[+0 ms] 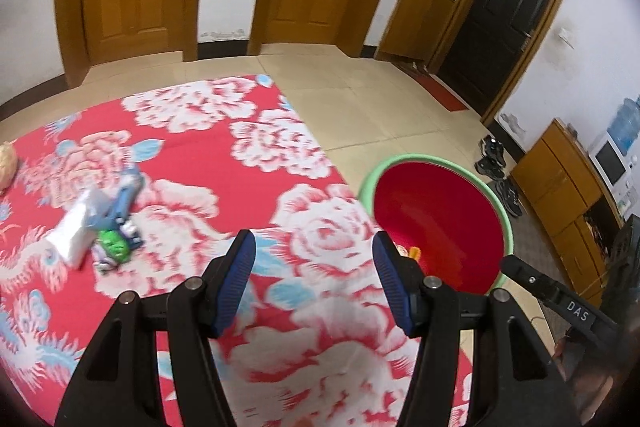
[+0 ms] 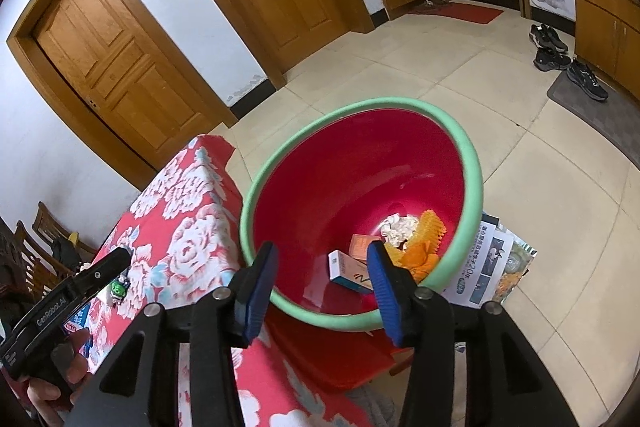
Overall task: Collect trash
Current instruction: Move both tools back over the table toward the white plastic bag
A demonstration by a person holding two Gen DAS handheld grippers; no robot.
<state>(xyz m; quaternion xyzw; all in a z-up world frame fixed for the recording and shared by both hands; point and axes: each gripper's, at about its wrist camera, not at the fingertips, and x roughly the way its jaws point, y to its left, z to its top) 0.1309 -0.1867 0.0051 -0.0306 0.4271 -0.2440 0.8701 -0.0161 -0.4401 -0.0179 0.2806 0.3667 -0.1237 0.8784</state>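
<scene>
A red bin with a green rim [image 2: 360,107] stands on the floor beside the table. Inside it lie crumpled white paper [image 2: 396,227], an orange foam net [image 2: 428,227], a white and blue box [image 2: 348,269] and an orange box [image 2: 360,245]. My right gripper [image 2: 322,255] hangs open over the bin's near rim with nothing between its fingers. My left gripper [image 1: 314,243] is open and empty above the red floral tablecloth [image 1: 192,163]. To its left on the cloth lie a white packet [image 1: 76,227], a blue wrapper [image 1: 124,199] and a green wrapper [image 1: 114,245].
A beige lump [image 1: 6,163] shows at the table's far left edge. Printed paper [image 2: 488,263] lies under the bin. Shoes [image 2: 556,51] and a grey mat [image 2: 584,103] are by the wooden cabinet [image 2: 608,27]. Wooden doors [image 2: 120,59] line the wall, and chairs [image 2: 36,239] stand behind the table.
</scene>
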